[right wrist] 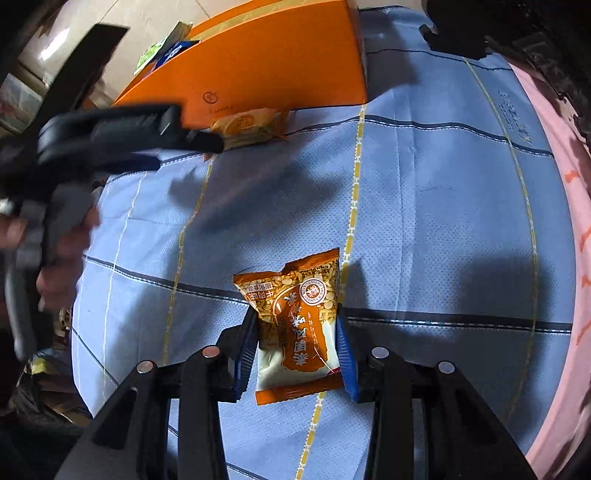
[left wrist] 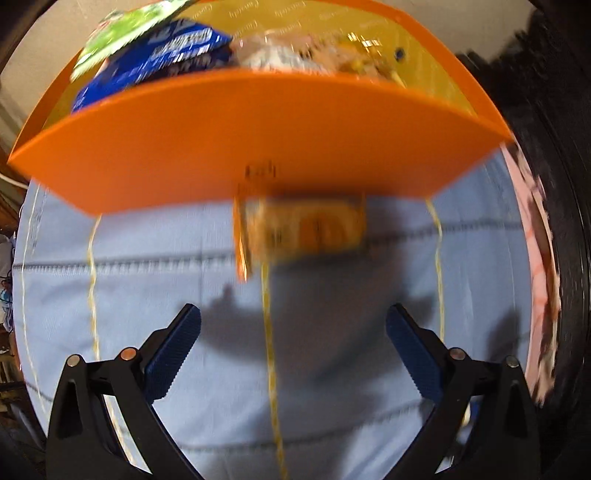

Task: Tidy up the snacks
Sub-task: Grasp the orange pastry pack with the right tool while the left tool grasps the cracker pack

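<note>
**Spotter:** Blue checked cloth with yellow stripes [right wrist: 424,177] covers the surface, pink edge on the far right. What have you got in the right claw?

**Operator:** My right claw [right wrist: 297,354] is clamped on an orange-and-white foil snack packet printed with peanuts [right wrist: 297,325]. Both blue ribbed pads press its sides. Its long axis runs straight away from me along the fingers, top seam pointing toward the box.

**Spotter:** And the box?

**Operator:** An orange cardboard box with an open top [right wrist: 258,62] sits well ahead and a little to the left of the packet. It already holds a blue packet [left wrist: 162,55], a green one [left wrist: 122,33] and some clear-wrapped pieces. So my guess is the coming move is forward and left, then over the near wall.

**Spotter:** Left side?

**Operator:** My left claw [left wrist: 293,354] is spread wide with nothing between the fingers, aimed steeply down at the cloth. A second small orange snack packet [left wrist: 301,230] lies ahead of it, touching the foot of the box wall, long axis crosswise to the fingers. That hand is nearer the box; the picture is blurred, so I can't read the label.

**Spotter:** Risk?

**Operator:** The left rig crosses my right view near the box front, so the two could crowd each other.
</note>
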A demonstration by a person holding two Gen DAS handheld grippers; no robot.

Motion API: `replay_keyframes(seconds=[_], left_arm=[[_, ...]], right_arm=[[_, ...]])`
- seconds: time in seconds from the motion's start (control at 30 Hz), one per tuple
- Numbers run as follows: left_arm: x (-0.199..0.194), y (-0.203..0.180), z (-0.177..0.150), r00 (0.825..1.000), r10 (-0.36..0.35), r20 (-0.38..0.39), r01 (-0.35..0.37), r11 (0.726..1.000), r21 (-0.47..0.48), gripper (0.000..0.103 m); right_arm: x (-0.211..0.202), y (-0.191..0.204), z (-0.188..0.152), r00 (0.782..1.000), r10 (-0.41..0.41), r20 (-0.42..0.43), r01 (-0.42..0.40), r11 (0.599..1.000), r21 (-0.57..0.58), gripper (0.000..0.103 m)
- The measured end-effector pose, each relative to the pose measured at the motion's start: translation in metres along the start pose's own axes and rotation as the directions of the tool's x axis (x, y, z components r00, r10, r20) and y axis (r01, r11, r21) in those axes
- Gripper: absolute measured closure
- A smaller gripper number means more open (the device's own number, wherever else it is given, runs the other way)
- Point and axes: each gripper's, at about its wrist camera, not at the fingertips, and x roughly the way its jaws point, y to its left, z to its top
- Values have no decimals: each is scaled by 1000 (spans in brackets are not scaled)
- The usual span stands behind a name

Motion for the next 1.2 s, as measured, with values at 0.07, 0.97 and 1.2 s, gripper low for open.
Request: replay_keyframes(seconds=[0.07,0.97,1.2], left_arm=[[8,2,13,1000,18,16,-18,1000,-6,5],[47,-4,35,992,126,15,-126,992,7,22],[3,9,3,986,147,84,-147,989,-2,22]], right_arm=[[1,-4,2,1000,5,4,-5,1000,10,64],[12,23,17,999,42,12,-42,999,-20,63],[4,34,13,999,41,15,-41,998,-37,63]])
